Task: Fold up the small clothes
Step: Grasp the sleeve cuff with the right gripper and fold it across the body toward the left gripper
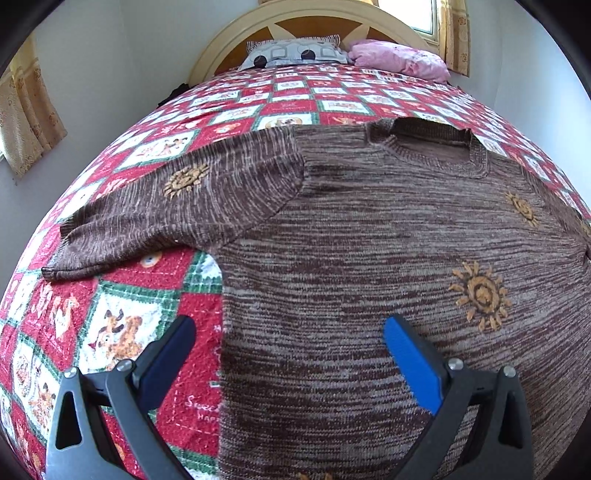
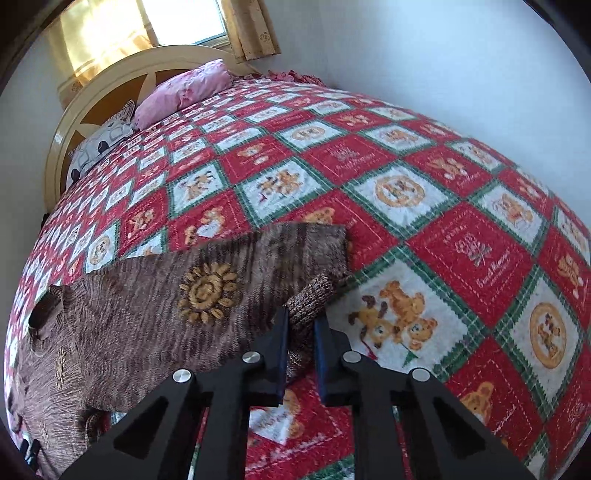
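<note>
1. Nearest on the right side, the right gripper (image 2: pixel 301 325) has its jaws drawn close together, pinching the ribbed cuff of the sweater's sleeve (image 2: pixel 308 295) between the pads.
2. The left gripper (image 1: pixel 290 332) hangs with its jaws spread wide, one finger over the bedspread (image 1: pixel 122 295) and the blue-padded one over the knit, straddling the sweater's side edge; nothing is gripped.
3. The brown sweater (image 1: pixel 351 240), dotted with gold sun motifs, lies flat, front up, across the red, green and white checked bedspread, its neck opening (image 1: pixel 428 144) toward the head of the bed.
4. Its other sleeve (image 1: pixel 177 206) lies stretched out sideways on the bedspread.
5. Beyond, a grey patterned pillow (image 1: pixel 295 53) and a pink pillow (image 1: pixel 399 59) rest against the cream headboard (image 1: pixel 221 44).
6. Farthest back, yellow curtains (image 2: pixel 251 29) frame a bright window.
</note>
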`<action>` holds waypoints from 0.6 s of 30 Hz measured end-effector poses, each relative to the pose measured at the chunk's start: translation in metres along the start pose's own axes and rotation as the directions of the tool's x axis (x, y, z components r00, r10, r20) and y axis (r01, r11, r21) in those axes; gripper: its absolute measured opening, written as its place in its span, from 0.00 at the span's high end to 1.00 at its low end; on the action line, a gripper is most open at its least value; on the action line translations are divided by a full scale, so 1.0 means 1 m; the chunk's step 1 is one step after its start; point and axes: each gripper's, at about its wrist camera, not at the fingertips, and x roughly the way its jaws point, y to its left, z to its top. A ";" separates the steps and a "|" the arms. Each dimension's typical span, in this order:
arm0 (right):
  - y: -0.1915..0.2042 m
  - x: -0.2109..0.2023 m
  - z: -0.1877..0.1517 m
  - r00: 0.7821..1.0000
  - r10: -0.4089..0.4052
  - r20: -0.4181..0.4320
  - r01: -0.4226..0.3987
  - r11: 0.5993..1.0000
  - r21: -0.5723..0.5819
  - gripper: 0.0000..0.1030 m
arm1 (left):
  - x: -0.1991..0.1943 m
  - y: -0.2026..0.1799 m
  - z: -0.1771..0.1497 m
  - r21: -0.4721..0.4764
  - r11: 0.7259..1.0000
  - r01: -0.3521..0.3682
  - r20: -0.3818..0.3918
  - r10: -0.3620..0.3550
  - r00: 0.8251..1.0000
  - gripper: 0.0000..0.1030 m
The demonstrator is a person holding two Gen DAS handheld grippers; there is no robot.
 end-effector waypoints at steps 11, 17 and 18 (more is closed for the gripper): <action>0.114 -0.036 0.004 0.991 0.087 0.099 -0.058 0.961 -0.272 0.90 | 0.003 0.000 -0.001 -0.003 1.000 0.016 -0.009 -0.016 1.000 0.00; 0.208 -0.049 -0.032 0.981 0.168 0.101 -0.095 0.859 -0.503 0.90 | 0.005 0.000 -0.002 -0.007 1.000 0.023 -0.013 -0.023 1.000 0.00; 0.221 -0.050 -0.039 0.979 0.179 0.097 -0.101 0.840 -0.533 0.90 | 0.005 0.000 -0.002 -0.008 1.000 0.026 -0.014 -0.026 1.000 0.00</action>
